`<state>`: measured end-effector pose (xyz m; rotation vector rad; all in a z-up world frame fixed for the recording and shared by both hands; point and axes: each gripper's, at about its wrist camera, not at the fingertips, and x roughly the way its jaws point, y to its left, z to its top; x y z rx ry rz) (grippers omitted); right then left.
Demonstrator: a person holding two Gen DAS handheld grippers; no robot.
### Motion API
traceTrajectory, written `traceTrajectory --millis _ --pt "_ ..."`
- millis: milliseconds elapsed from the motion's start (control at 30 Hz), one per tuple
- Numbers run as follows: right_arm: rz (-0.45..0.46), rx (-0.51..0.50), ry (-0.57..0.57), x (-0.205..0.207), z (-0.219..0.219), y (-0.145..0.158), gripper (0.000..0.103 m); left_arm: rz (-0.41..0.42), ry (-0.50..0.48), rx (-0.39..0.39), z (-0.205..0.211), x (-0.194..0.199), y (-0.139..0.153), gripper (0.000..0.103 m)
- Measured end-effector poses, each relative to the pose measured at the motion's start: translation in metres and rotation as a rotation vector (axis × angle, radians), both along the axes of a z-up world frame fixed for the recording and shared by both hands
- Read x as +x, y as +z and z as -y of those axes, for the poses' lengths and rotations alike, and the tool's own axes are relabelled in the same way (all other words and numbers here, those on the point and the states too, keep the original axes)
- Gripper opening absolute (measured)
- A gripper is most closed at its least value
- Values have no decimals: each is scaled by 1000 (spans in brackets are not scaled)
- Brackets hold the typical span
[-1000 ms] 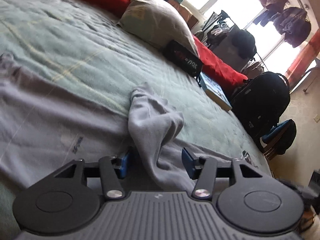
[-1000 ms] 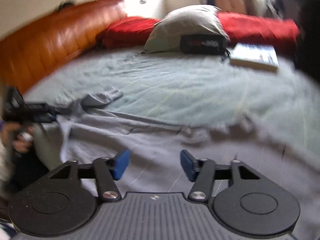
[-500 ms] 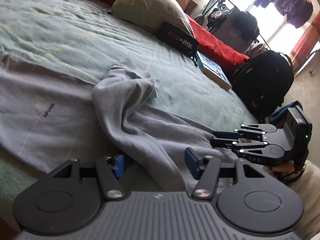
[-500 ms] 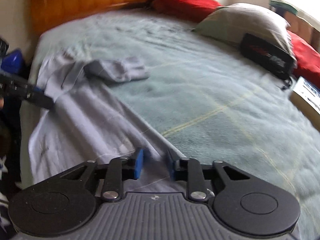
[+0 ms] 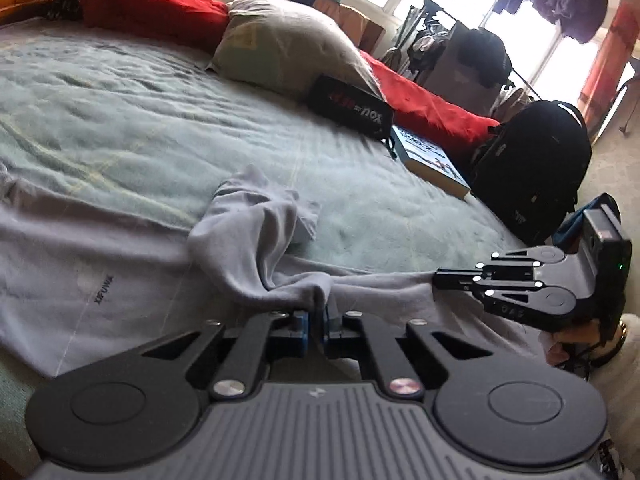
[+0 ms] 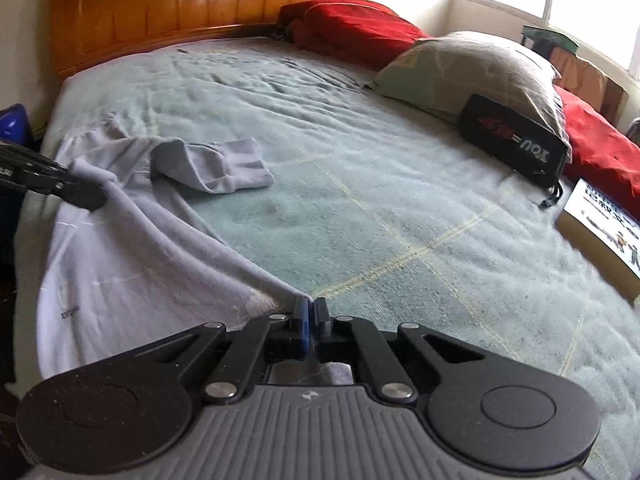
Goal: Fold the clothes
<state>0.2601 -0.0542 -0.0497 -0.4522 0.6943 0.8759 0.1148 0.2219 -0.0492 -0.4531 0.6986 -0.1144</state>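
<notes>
Blue pads on our left gripper [image 5: 315, 322] are pressed together on a bunched ridge of the grey garment [image 5: 120, 264], pinching the cloth right where it humps up in front of the fingers. Our right gripper [image 6: 310, 320] is likewise clamped on the garment's edge, its pads drawn close with a thin fold of fabric caught between them; in the left wrist view we see that same tool from the side, out to the right, its black fingers [image 5: 460, 280] lying over the cloth. From the two pinch points the garment spreads flat across the near part of the bed — a taut crease runs between our grippers, and one sleeve [image 6: 216, 168] lies doubled over on itself, its cuff resting on the blanket. Small dark lettering shows on the flat part of the cloth. Underneath is the pale green blanket [image 6: 360, 160], rumpled and crossed with faint yellow lines. Farther out sit a grey pillow [image 5: 288, 48], red cushions [image 6: 352, 28] and a black pouch [image 5: 352, 108] leaning against the pillow, with a book [image 5: 432, 164] just beside it — and beyond the bed's edge a black backpack [image 5: 532, 160]. A wooden headboard [image 6: 200, 4] closes the far end.
</notes>
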Motion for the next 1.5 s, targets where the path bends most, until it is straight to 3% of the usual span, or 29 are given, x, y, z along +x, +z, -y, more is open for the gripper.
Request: traceTrajectory --millis 133,200,267,400,500,533,567,733,833,900,1100,1233,1267,1500 --pt "-54 29 -46 5 5 -6 6 -71 2 -1 -1 6 -19 6" --pt "-54 51 -57 -3 15 6 13 -56 1 -18 -2 2 -17 9" --pt "-38 72 -60 -15 28 20 15 -58 -25 -46 -2 0 -14 27" --pt "-44 101 -59 -49 63 43 22 -57 -30 -61 2 0 -16 34" --pt "-51 87 -62 -80 87 48 28 -58 -14 -46 5 3 -18 24" --pt "-48 72 -70 -90 93 45 29 -63 -4 -3 8 2 -18 11" --pt "-44 58 -86 -100 100 41 31 -68 5 39 11 1 -17 6" --pt "-143 26 -224 -124 135 1 34 -69 -8 102 16 -10 -11 6" --pt "-181 95 -281 -130 153 -8 38 -84 -12 128 14 -20 -8 6" --pt "-194 131 -305 -129 159 -1 39 -103 -19 137 12 -25 -4 7" --pt "-81 128 -278 -112 156 29 39 -75 -42 248 14 -48 32 12" --pt "-11 99 -226 -86 141 41 39 -19 -103 275 30 -41 52 36" --pt "-4 87 -214 -78 136 41 39 -5 -127 281 36 -37 55 38" --pt "24 -21 -115 -33 97 25 39 -17 -311 334 96 13 28 42"
